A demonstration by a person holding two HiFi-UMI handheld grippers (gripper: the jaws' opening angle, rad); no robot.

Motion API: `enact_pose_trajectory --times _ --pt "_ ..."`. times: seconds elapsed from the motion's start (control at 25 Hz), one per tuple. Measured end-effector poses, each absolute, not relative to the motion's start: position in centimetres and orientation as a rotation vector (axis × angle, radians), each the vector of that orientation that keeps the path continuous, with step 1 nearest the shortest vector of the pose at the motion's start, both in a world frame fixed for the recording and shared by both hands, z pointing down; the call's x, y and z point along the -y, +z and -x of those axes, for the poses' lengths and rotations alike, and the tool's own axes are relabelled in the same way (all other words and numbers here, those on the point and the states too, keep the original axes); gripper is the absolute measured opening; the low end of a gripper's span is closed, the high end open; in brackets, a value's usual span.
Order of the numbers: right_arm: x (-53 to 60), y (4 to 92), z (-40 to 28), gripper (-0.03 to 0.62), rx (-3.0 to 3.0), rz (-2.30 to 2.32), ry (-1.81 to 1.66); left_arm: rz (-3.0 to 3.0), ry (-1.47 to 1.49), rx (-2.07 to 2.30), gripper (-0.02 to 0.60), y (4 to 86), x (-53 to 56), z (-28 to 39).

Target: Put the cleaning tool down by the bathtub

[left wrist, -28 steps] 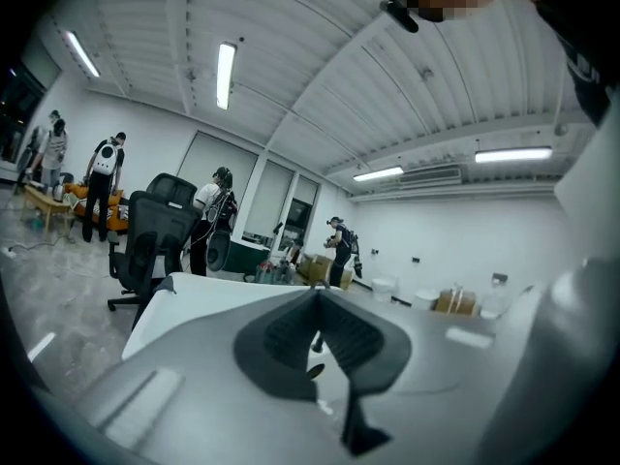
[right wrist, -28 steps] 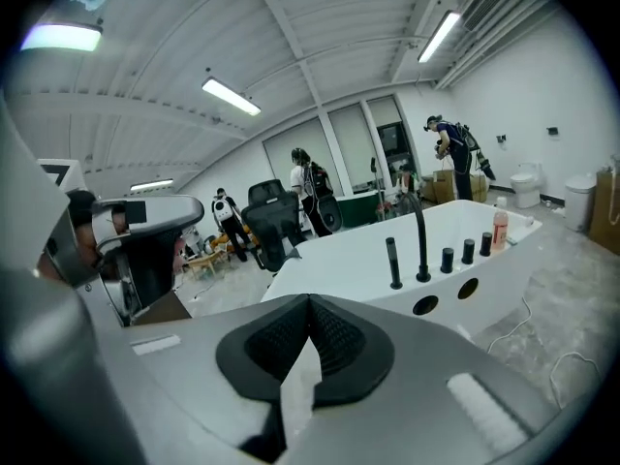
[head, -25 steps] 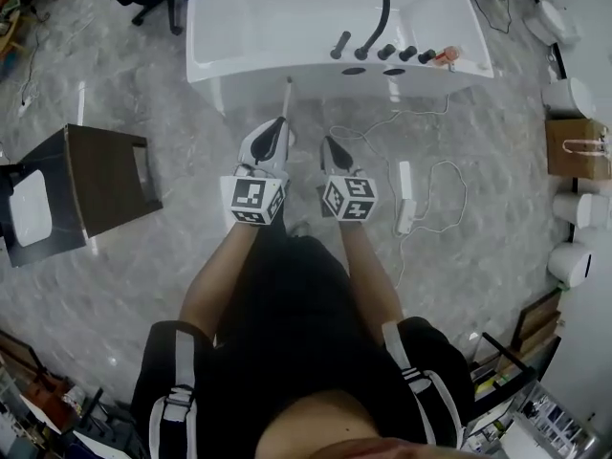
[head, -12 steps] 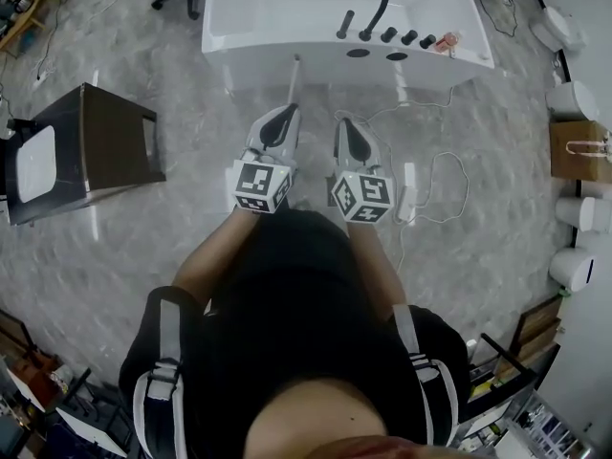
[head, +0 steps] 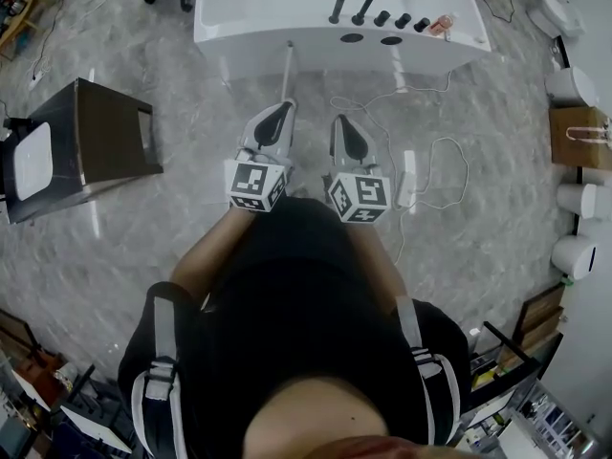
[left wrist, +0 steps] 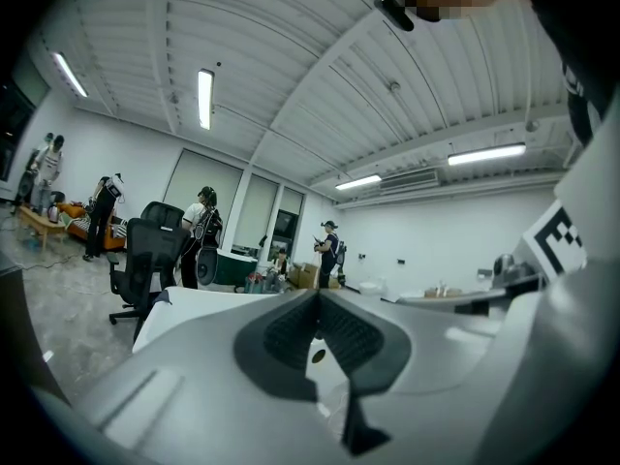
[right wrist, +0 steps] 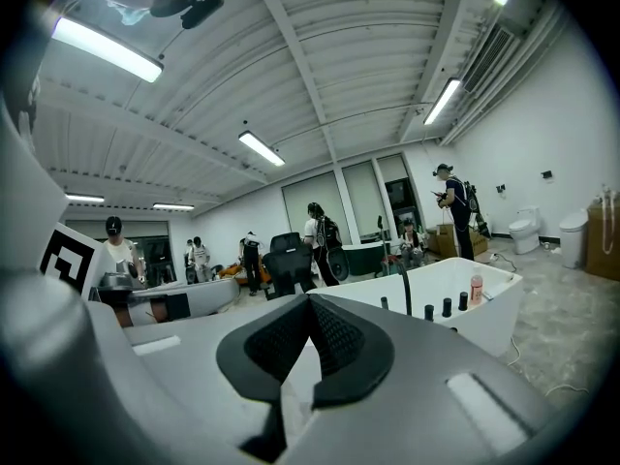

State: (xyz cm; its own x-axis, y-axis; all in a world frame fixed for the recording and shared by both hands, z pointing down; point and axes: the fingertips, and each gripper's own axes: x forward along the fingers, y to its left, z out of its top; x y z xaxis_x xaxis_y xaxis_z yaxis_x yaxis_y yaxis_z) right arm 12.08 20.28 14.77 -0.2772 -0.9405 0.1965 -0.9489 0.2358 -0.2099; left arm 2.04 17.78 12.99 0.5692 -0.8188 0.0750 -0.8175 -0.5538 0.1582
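Tub (head: 287,27): white, glossy, smooth shell.
Taps (head: 382,17): black, dull sheen.
Floor (head: 172,247): grey veined stone look, polished, faint reflections.
Rod (head: 288,70): pale, thin and smooth; its material cannot be told.
Shells: left gripper (left wrist: 315,296) and right gripper (right wrist: 310,298), smooth light-grey plastic, satin.
Jaws: dark, rubbery pads, matt, with a fine dotted texture.
Cubes (head: 255,185): matt white faces with black printed squares.
Cabinet (head: 96,142): dark brown wood look, matt.
Cable (head: 435,156): white plastic sheath.
Bag (head: 574,137): brown paper.
Clothes (head: 287,304): black cloth, matt.
Straps (head: 164,352): grey webbing.
Ceiling (left wrist: 320,85): white ribbed panels, matt.
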Motion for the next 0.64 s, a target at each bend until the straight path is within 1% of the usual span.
enact_pose_trajectory --times 0.64 --pt "-20.0 15.1 -11.5 -0.002 2.475 -1.812 0.454 -2.596 0.013 1.425 0.009 14.2 -17.5 -1.6"
